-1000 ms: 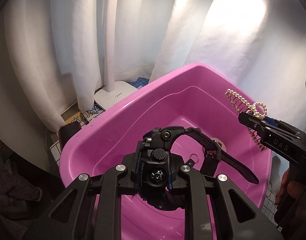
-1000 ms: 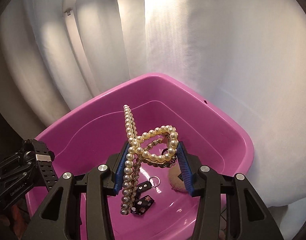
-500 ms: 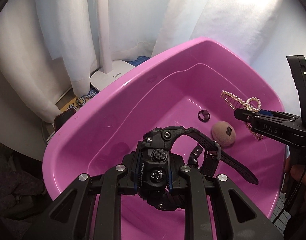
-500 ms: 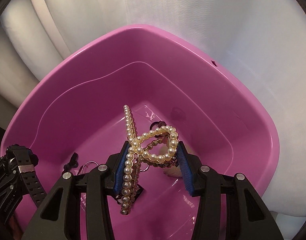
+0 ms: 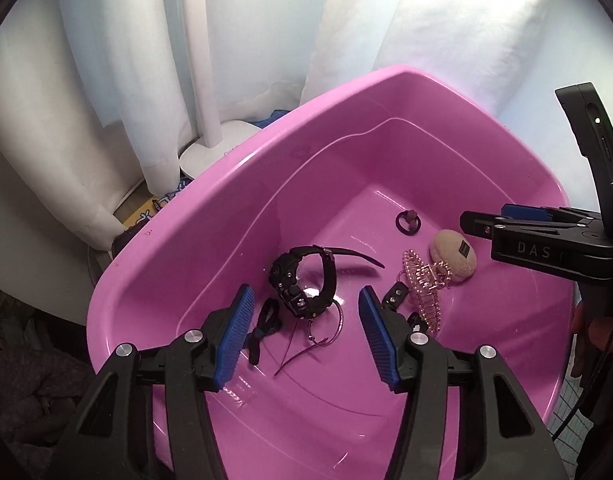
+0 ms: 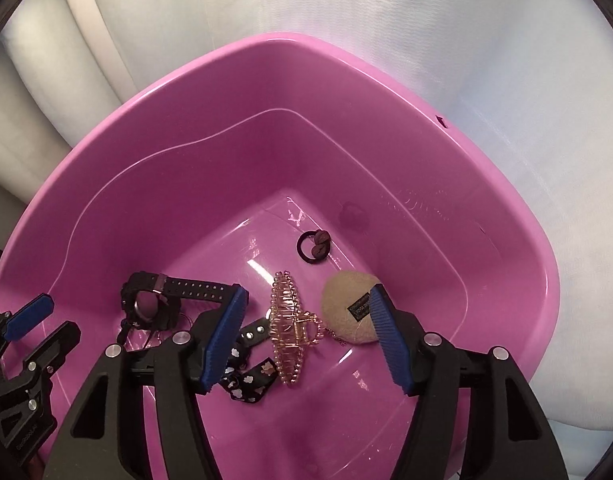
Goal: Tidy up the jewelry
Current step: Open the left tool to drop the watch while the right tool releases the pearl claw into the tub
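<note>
Left wrist: "DAS" on right gripper

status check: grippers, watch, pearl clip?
Both hand-held grippers, left and right, just opened, empty. Watch and pearl clip in pink tub. Nothing blocking.

I see the pink basin carrying everything: on its floor lie the black watch, the pearl hair claw, a beige fuzzy clip, a dark hair tie and a flowered ribbon.
</note>
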`<state>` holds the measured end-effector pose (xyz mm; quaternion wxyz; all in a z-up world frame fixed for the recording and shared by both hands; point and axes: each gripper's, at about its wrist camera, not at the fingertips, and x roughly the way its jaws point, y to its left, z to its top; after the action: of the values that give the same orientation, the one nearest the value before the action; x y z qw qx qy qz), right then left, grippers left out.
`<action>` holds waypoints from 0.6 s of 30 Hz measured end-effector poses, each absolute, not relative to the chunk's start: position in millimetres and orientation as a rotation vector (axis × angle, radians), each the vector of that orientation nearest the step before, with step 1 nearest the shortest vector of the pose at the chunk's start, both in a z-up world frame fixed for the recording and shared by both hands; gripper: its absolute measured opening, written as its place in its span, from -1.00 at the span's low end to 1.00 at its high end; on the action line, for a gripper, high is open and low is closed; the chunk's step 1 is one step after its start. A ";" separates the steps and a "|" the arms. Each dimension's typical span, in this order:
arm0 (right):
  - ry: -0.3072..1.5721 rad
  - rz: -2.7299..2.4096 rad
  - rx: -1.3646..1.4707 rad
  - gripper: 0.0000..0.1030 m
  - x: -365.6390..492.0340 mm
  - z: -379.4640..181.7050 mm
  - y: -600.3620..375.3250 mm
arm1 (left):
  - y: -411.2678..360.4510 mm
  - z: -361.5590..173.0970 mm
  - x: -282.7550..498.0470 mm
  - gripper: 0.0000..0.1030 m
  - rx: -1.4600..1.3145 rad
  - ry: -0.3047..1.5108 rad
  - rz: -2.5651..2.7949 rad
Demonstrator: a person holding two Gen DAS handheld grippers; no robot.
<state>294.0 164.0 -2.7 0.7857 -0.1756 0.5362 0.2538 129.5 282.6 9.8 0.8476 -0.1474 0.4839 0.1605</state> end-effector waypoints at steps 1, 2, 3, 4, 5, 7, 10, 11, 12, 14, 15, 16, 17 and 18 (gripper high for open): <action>1.156 0.544 -0.381 0.21 293.4 -2.6 164.3 | 281.6 12.2 128.3 0.40 -0.302 1.007 0.348; 1.154 0.542 -0.380 0.21 293.1 -2.4 164.2 | 281.5 13.8 126.6 0.42 -0.304 0.994 0.350; 1.151 0.544 -0.376 0.21 292.6 -1.3 163.1 | 281.9 14.2 125.8 0.43 -0.309 0.991 0.347; 1.150 0.546 -0.370 0.21 292.0 -0.5 161.7 | 282.7 13.5 126.0 0.43 -0.313 0.996 0.345; 1.147 0.550 -0.368 0.21 292.2 0.3 161.3 | 283.6 12.5 125.9 0.43 -0.317 0.999 0.346; 1.142 0.550 -0.364 0.21 291.6 2.5 159.6 | 284.9 11.8 124.3 0.43 -0.327 0.998 0.348; 1.138 0.550 -0.355 0.21 290.6 4.1 158.5 | 284.7 13.1 122.3 0.43 -0.329 0.990 0.351; 1.138 0.551 -0.353 0.21 290.0 4.6 158.6 | 284.7 13.7 121.6 0.43 -0.328 0.988 0.353; 1.136 0.552 -0.352 0.21 289.5 4.9 158.6 | 284.7 14.3 120.7 0.43 -0.329 0.985 0.354; 1.136 0.552 -0.355 0.21 288.5 5.2 158.7 | 284.8 15.5 119.2 0.43 -0.330 0.982 0.356; 1.136 0.552 -0.356 0.21 286.9 7.4 157.9 | 284.6 16.1 118.4 0.43 -0.331 0.980 0.356; 1.135 0.553 -0.355 0.21 285.8 7.3 158.5 | 284.5 16.2 118.1 0.43 -0.332 0.977 0.356; 1.134 0.554 -0.356 0.21 284.3 9.3 159.4 | 284.3 17.0 117.5 0.43 -0.332 0.975 0.357; 1.133 0.553 -0.357 0.21 283.8 10.0 159.6 | 284.3 17.5 116.9 0.43 -0.332 0.973 0.358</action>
<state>283.8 159.6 10.0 0.7929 -0.1662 0.5267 0.2573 116.9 284.3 17.5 0.8554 -0.1581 0.4629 0.1701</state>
